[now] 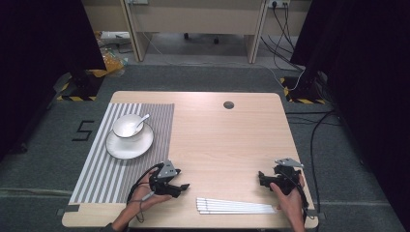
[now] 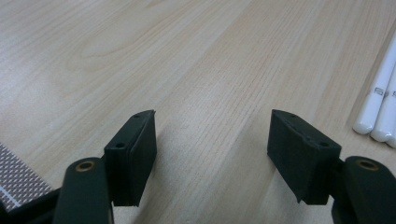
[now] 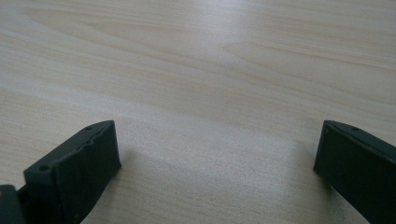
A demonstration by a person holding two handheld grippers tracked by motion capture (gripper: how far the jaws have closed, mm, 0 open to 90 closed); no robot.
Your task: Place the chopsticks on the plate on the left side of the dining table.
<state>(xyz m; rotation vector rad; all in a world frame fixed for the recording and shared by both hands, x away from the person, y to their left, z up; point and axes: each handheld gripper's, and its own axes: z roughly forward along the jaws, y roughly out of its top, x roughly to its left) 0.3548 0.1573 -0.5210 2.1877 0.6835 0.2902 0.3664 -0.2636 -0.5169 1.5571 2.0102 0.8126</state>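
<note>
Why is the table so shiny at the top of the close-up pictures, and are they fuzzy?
In the right gripper view, pale glare washes the table at the top, and the wood looks soft. In the left gripper view the white sticks are slightly blurred. In the high view the room's sides are dark.

**Two black hand-held grippers, bare forearms**

The left gripper [image 1: 181,187] is black, boxy, with a grey three-cornered plate at its 12 o'clock and a thin black cable looping off at 8 o'clock past the left hand [image 1: 145,197]. The right gripper [image 1: 261,179] is the same build, plate on top, cable trailing at 5 o'clock over the right hand [image 1: 288,199]. Up close, each jaw is a matte black block with small screw holes; brass-ringed pivots sit behind the left pair. No sleeves show.
</note>
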